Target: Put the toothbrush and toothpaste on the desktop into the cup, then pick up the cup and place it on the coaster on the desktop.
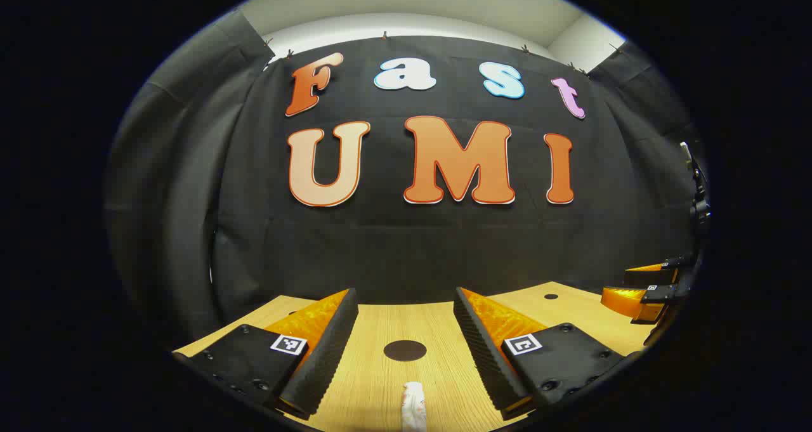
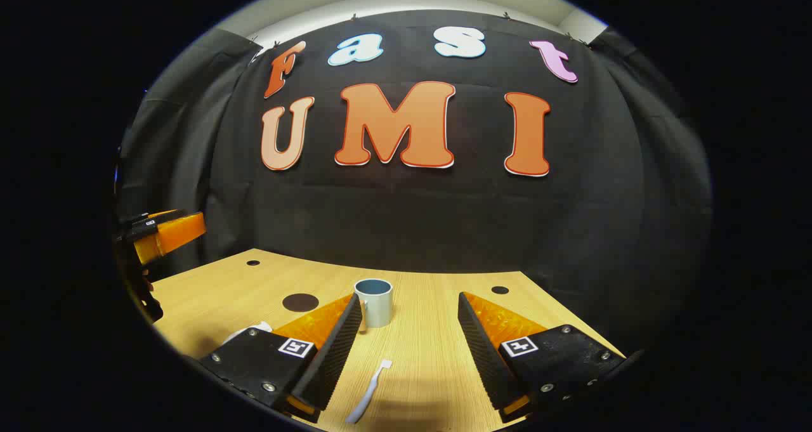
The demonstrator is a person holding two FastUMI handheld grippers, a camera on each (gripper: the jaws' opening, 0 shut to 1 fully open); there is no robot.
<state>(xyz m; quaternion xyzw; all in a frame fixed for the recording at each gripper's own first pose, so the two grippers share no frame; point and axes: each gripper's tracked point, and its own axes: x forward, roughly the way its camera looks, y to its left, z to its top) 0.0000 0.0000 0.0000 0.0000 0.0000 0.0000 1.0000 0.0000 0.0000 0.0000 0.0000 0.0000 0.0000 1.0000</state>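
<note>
In the left gripper view my left gripper (image 1: pixel 405 292) stands open low over the wooden desktop (image 1: pixel 374 387). The dark round coaster (image 1: pixel 405 351) lies between its fingers, and the white toothpaste tube (image 1: pixel 413 406) lies just nearer, at the bottom edge. In the right gripper view my right gripper (image 2: pixel 410 297) is open with nothing between its fingers. A pale blue-grey cup (image 2: pixel 373 302) stands upright close to its left fingertip. The white toothbrush (image 2: pixel 369 394) lies on the desktop between the fingers, nearer the camera. The coaster (image 2: pixel 300 302) is left of the cup, and the toothpaste (image 2: pixel 250 330) peeks out behind the left finger.
The right gripper (image 1: pixel 647 286) shows at the far right edge of the left gripper view, and the left gripper (image 2: pixel 165 232) at the far left of the right gripper view. Small dark holes (image 2: pixel 500 290) mark the desktop near its back edge. Black cloth walls close the booth behind.
</note>
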